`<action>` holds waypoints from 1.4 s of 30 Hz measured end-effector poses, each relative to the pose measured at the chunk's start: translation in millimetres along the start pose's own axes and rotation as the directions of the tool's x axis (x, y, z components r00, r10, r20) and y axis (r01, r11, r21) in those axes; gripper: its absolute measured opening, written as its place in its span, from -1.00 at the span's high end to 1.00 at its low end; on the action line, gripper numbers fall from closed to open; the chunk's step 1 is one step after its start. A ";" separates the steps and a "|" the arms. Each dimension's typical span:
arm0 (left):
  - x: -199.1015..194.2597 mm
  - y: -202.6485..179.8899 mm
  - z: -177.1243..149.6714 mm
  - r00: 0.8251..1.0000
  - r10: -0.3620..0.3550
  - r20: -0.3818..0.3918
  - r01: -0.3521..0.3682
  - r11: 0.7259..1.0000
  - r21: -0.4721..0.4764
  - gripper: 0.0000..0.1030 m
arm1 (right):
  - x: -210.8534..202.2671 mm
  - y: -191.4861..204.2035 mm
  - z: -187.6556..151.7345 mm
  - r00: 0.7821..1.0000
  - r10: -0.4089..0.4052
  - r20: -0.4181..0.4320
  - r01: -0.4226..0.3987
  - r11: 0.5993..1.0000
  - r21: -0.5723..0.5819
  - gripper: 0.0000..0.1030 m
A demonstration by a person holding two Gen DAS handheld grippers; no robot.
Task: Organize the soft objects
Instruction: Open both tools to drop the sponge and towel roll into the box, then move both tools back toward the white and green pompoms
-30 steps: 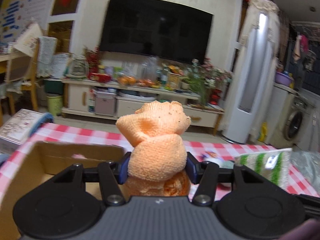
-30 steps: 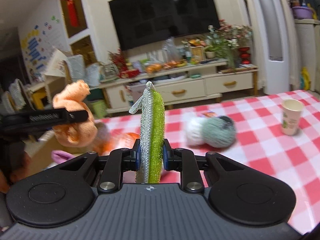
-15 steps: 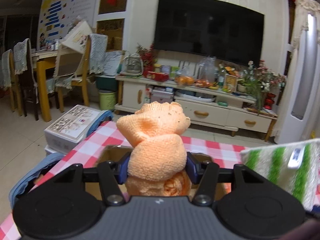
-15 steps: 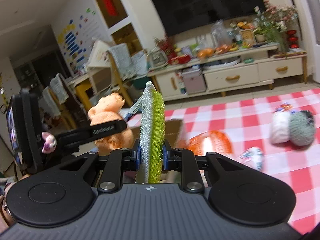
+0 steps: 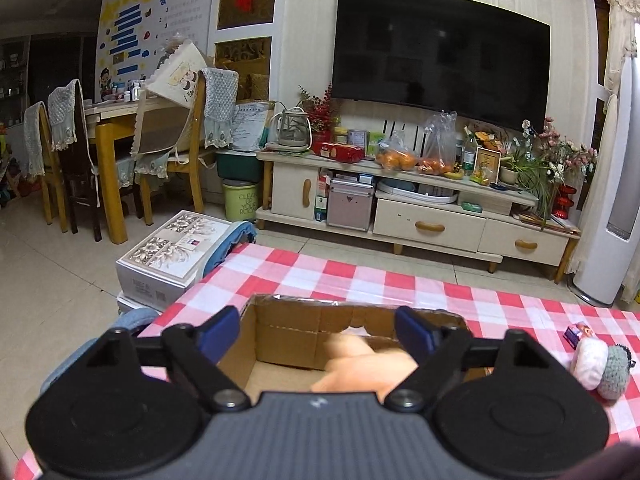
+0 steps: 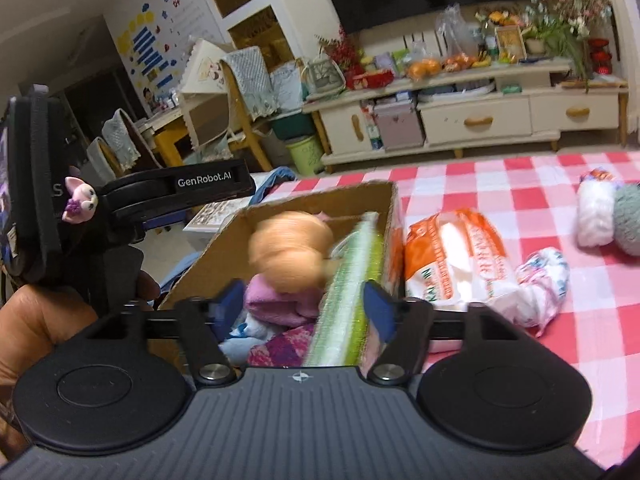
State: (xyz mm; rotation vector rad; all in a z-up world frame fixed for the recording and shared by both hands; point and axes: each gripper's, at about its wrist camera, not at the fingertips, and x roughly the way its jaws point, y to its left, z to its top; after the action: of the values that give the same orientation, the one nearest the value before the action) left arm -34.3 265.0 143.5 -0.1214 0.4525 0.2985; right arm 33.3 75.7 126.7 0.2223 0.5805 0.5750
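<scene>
letting go over the cardboard box (image 6: 384, 200), both my tools are opening: the left tool (image 5: 318, 334) and right tool (image 6: 304, 300) grip nothing. the orange towel (image 6: 290, 250) and green sponge (image 6: 348, 284), blurred at centre frame, look mid-drop; the sponge sits near the right wall and could tip out. inside lie a pink cloth (image 6: 272, 300) and other soft bits.

"GenRobot.AI" stands on the left gripper's arm (image 6: 208, 180); the green bin (image 5: 240, 201) reads "CLEAN UP".
</scene>
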 end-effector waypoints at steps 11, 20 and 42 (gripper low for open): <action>-2.4 -8.0 -0.3 1.000 -0.010 0.009 0.010 0.999 0.031 -0.82 | -29.6 -23.0 -1.9 0.993 -0.085 0.080 0.086 0.996 -0.003 -0.94; -2.7 -17.6 -0.5 1.000 -0.023 0.007 0.022 0.999 0.038 -0.82 | -38.8 -32.0 -7.5 0.987 -0.134 0.093 0.132 0.991 0.026 -0.95; -2.4 -54.8 -5.1 0.999 -0.053 -0.005 0.053 0.995 0.089 -0.83 | -52.7 -43.6 -17.6 0.973 -0.218 0.078 0.211 0.973 0.088 -0.97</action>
State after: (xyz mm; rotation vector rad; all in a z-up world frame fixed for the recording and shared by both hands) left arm -21.4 211.5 142.8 -0.0466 0.4634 0.2255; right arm 6.6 10.6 120.8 0.2542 0.5353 0.3310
